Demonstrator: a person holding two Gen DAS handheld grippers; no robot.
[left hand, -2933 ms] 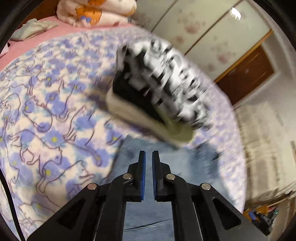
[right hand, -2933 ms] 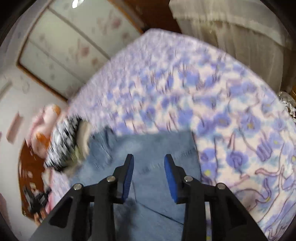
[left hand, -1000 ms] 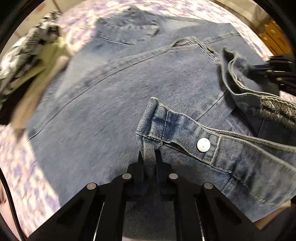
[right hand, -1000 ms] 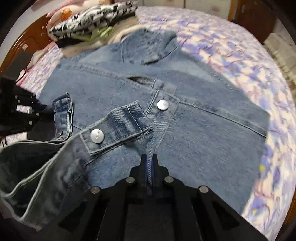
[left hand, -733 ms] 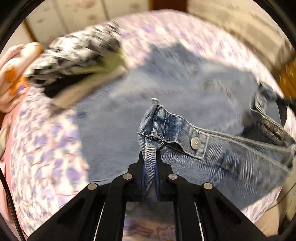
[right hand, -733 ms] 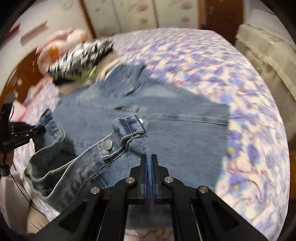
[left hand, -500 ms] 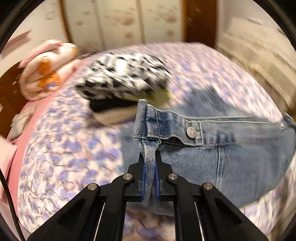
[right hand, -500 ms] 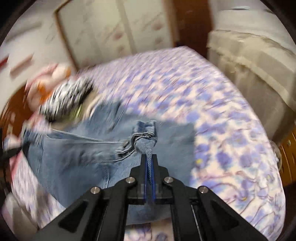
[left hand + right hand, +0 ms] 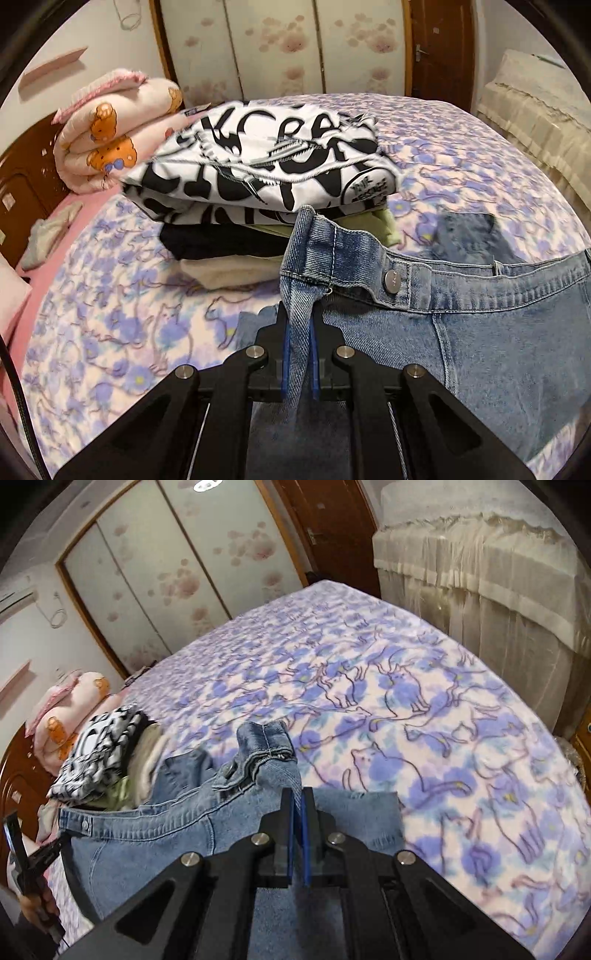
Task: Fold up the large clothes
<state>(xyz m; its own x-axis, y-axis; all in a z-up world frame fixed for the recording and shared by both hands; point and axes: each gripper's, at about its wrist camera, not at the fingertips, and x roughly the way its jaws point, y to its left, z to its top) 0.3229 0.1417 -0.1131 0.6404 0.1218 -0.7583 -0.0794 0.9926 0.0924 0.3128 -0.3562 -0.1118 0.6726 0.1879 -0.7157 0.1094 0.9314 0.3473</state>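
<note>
On the far left of the bed (image 9: 110, 332) sits a stack of folded clothes (image 9: 258, 177), work apparently already done. Near it, the left gripper (image 9: 298, 354) is clenched on the hem corner of the denim jacket (image 9: 498, 350), lifted off the bed. To the right, the right gripper (image 9: 297, 834) pinches the other buttoned corner the same way. By my reading, the jacket is only mid-fold: the raised edge is not yet laid over and smoothed.

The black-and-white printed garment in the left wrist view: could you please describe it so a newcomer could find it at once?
On the bed with the purple floral cover, a stack of folded clothes sits beside the rolled pink bear-print blanket. The black-and-white printed garment is the top layer, the only one with bold lettering; those beneath are plain black, green and cream.
</note>
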